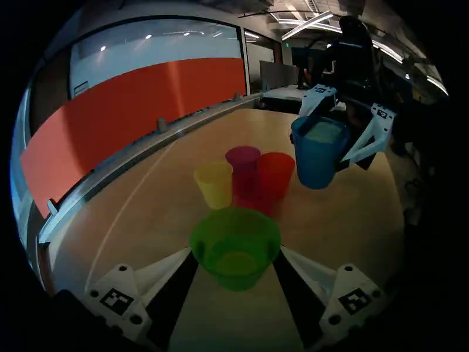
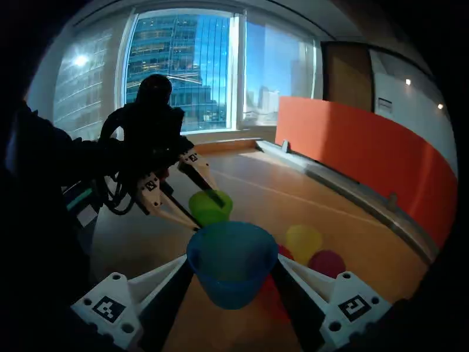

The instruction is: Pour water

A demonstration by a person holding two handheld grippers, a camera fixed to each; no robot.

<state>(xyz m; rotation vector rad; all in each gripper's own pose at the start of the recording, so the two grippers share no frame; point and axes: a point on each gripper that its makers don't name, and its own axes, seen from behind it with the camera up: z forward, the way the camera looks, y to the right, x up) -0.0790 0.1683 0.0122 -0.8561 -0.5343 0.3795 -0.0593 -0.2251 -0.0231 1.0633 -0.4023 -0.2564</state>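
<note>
Green cup [image 1: 235,261] sits clamped between both fingers of my left gripper [image 1: 235,252], at 6 o'clock in the left gripper view, upright with its mouth open. Blue cup [image 2: 232,270] is clamped the same way in my right gripper [image 2: 232,258], at 6 o'clock in the right gripper view. Seen from the left gripper view, it is held in the air at 2 o'clock, above the wooden table [image 1: 158,205]. Can't tell whether it holds water. Three cups stand bunched mid-table: yellow cup [image 1: 214,183] at the group's 9 o'clock, magenta cup [image 1: 243,164] at 12, red cup [image 1: 275,174] at 3. Orange wall panel [image 1: 117,120] runs along at 10 o'clock.
</note>
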